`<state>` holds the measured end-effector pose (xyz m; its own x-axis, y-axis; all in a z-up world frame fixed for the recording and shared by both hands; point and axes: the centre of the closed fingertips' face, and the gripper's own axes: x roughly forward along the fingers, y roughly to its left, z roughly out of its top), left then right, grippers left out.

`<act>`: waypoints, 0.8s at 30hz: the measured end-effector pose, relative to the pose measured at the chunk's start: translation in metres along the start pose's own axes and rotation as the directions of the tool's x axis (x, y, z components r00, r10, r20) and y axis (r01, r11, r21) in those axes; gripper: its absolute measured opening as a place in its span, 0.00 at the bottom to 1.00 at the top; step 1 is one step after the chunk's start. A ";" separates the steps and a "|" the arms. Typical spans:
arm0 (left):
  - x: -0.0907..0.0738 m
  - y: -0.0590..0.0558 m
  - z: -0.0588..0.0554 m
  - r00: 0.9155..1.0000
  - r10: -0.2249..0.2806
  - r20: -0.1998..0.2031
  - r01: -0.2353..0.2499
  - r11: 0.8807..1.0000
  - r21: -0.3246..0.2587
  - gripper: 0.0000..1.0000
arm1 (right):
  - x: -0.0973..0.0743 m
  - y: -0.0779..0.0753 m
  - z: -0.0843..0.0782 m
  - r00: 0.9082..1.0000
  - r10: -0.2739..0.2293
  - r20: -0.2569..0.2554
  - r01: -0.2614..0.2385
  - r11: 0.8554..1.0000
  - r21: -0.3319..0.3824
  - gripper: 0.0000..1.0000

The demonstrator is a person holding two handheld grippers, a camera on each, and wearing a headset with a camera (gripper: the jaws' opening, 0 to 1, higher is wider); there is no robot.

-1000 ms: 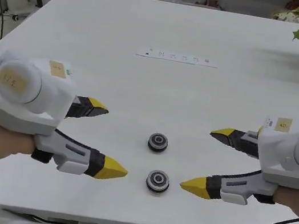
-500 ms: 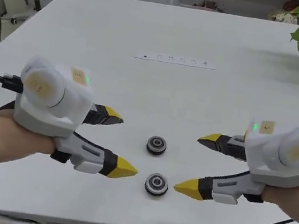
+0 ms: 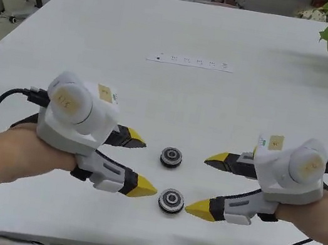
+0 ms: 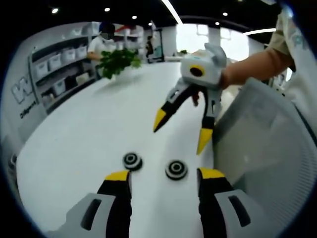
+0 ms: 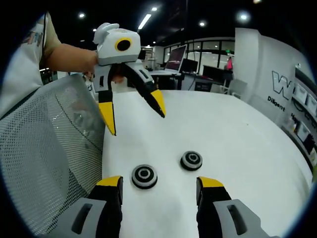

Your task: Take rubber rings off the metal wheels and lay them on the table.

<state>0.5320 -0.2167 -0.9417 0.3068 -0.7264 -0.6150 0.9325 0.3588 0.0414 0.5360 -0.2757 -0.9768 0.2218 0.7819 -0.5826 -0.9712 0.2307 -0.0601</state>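
Two metal wheels sit close together on the white table, the near wheel and the far wheel, dark rubber rings on. The left hand-held gripper and right hand-held gripper flank them, jaws spread, empty.

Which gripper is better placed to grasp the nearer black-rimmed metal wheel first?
Right, marginally: the right gripper, open, has its lower tip right beside the nearer black-rimmed metal wheel; the left gripper sits slightly farther off.

The near wheel and far wheel lie flat — rubber rings on.
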 end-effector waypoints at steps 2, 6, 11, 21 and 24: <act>0.004 -0.002 -0.002 1.000 -0.010 -0.009 0.010 1.000 0.006 0.53 | 0.003 0.001 -0.001 1.000 0.010 -0.002 -0.010 1.000 -0.004 0.56; 0.012 -0.003 -0.005 1.000 -0.029 -0.013 0.029 1.000 0.010 0.49 | 0.008 0.003 -0.006 0.999 0.029 -0.016 -0.029 1.000 -0.008 0.53; 0.020 -0.009 -0.009 0.998 -0.057 -0.030 0.058 0.998 0.019 0.44 | 0.012 0.005 -0.011 0.998 0.053 -0.023 -0.053 0.999 -0.005 0.47; 0.035 -0.017 -0.016 0.994 -0.094 -0.057 0.095 0.995 0.018 0.36 | 0.021 0.014 -0.020 0.994 0.102 -0.043 -0.102 0.995 0.000 0.36; 0.038 -0.019 -0.018 0.993 -0.102 -0.063 0.104 0.994 0.018 0.35 | 0.024 0.018 -0.020 0.992 0.120 -0.044 -0.120 0.993 0.007 0.33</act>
<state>0.5227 -0.2411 -0.9801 0.1969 -0.7208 -0.6646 0.9626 0.2706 -0.0083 0.5222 -0.2643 -1.0087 0.0995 0.7775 -0.6210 -0.9901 0.1395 0.0161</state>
